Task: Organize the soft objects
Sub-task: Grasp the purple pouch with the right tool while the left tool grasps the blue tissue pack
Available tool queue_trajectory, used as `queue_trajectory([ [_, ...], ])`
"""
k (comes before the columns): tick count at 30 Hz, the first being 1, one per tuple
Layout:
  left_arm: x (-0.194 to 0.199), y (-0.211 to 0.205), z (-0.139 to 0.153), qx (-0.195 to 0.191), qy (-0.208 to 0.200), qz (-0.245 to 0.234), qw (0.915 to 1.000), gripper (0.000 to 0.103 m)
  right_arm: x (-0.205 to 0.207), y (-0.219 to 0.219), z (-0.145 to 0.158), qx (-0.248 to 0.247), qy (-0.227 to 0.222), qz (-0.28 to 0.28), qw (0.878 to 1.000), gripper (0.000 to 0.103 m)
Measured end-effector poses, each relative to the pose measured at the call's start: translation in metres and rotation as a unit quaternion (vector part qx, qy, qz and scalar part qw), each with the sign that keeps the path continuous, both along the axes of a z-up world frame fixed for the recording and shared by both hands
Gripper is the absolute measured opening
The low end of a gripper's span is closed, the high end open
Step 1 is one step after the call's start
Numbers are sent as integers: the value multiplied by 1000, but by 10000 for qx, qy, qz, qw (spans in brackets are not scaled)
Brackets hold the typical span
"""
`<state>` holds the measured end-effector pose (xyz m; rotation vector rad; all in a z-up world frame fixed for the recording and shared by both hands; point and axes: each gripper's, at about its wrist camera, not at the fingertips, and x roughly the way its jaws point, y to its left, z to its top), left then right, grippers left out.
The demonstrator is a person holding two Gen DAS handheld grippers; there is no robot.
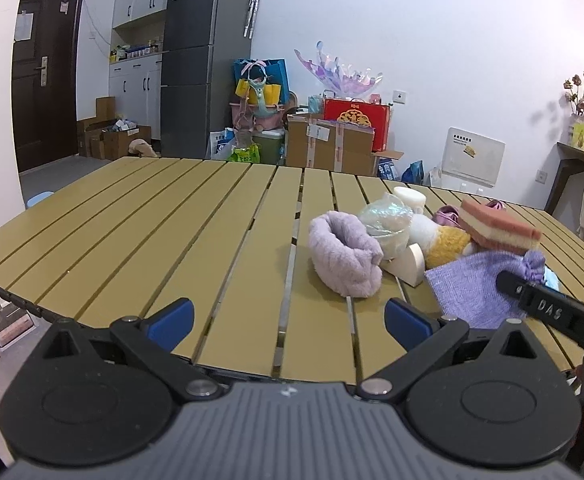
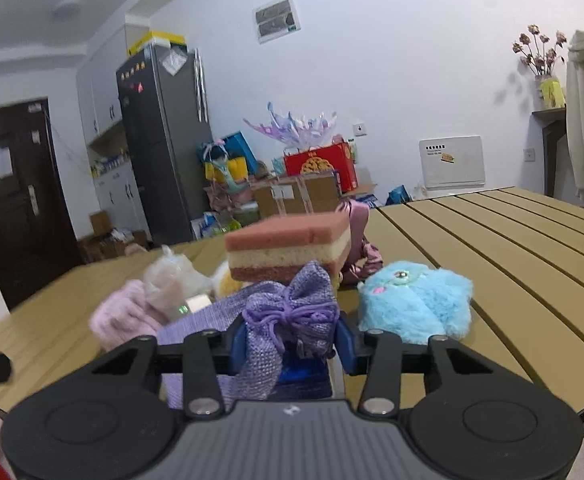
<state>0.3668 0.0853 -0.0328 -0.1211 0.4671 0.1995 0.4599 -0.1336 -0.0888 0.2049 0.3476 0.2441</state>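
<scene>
The right tongs (image 2: 289,340) point slightly downward over the near edge of the bench (image 1: 139,220), pinched tight on the tied neck of a purple pouch (image 2: 292,312). The left tongs (image 1: 287,318) hover low with their 2 blue pads wide apart, empty. Behind the pouch sit a pink layered sponge (image 2: 292,246), a blue plush (image 2: 416,304) and a lilac towel roll (image 1: 342,256).
</scene>
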Motion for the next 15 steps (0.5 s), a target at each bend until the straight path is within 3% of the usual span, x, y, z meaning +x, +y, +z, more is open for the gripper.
queue_trajectory([
  [3,0,-8,-2,-5,2,-59,10000,103,-5,-9,4,308,-19,97,9995,41],
  [8,5,-22,-5,-36,45,-178,9998,103,-7,-25,5,504,207,58,9985,41],
  [15,8,-41,-10,-137,78,-356,9992,103,-20,-56,17,757,157,4,9970,41],
])
